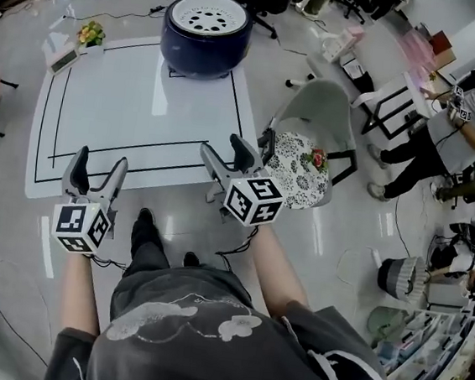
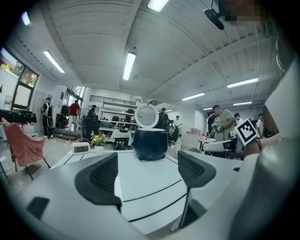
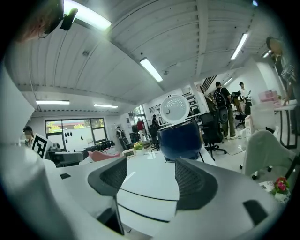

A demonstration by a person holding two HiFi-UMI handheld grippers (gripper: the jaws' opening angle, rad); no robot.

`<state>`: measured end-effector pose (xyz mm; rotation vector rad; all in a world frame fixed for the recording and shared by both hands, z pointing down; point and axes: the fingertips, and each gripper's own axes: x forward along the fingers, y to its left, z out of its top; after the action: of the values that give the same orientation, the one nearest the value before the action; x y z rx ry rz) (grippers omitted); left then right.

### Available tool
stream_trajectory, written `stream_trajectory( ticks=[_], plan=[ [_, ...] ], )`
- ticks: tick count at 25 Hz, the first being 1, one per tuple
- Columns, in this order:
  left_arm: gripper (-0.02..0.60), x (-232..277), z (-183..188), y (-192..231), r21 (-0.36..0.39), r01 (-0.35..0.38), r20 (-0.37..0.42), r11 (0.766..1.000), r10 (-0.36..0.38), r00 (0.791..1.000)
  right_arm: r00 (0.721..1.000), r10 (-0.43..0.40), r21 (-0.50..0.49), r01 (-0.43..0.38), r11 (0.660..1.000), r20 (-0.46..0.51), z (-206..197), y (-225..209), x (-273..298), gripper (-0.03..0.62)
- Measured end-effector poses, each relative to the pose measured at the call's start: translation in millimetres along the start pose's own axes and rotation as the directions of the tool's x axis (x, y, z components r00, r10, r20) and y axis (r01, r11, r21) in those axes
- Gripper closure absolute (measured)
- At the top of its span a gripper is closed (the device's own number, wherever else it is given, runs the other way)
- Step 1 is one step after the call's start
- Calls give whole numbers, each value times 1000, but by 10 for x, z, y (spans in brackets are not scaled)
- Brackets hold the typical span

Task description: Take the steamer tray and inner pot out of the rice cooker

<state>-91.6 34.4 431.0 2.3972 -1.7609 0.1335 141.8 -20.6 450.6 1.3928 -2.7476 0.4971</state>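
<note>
Left gripper (image 1: 98, 166) and right gripper (image 1: 227, 152) hover over the near edge of the table (image 1: 145, 108), jaws wide apart, empty; the rice cooker (image 1: 204, 51) sits at the far edge, about 1 o'clock from the left, near 12 from the right, which is nearer; lid (image 2: 146, 116) up, steamer tray (image 1: 209, 15) exposed on top; inner pot hidden beneath it.

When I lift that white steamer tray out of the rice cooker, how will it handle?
The steamer tray looks like thin perforated plastic, so it is probably light and fairly stiff. Its rim sits inside the mouth of the rice cooker, so a pinch there may slip.
</note>
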Motion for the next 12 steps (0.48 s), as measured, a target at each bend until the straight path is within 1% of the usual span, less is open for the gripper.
stream_trajectory(
  ticks=[6,12],
  plan=[
    [190,680,318,470,8,86,26,996,-86,996,994,-95,-33,97,995,46,410,-178,664,283],
    [190,1330,747,898,32,175,44,984,-177,983,979,-188,-67,193,979,84,856,-393,1277,284]
  ],
)
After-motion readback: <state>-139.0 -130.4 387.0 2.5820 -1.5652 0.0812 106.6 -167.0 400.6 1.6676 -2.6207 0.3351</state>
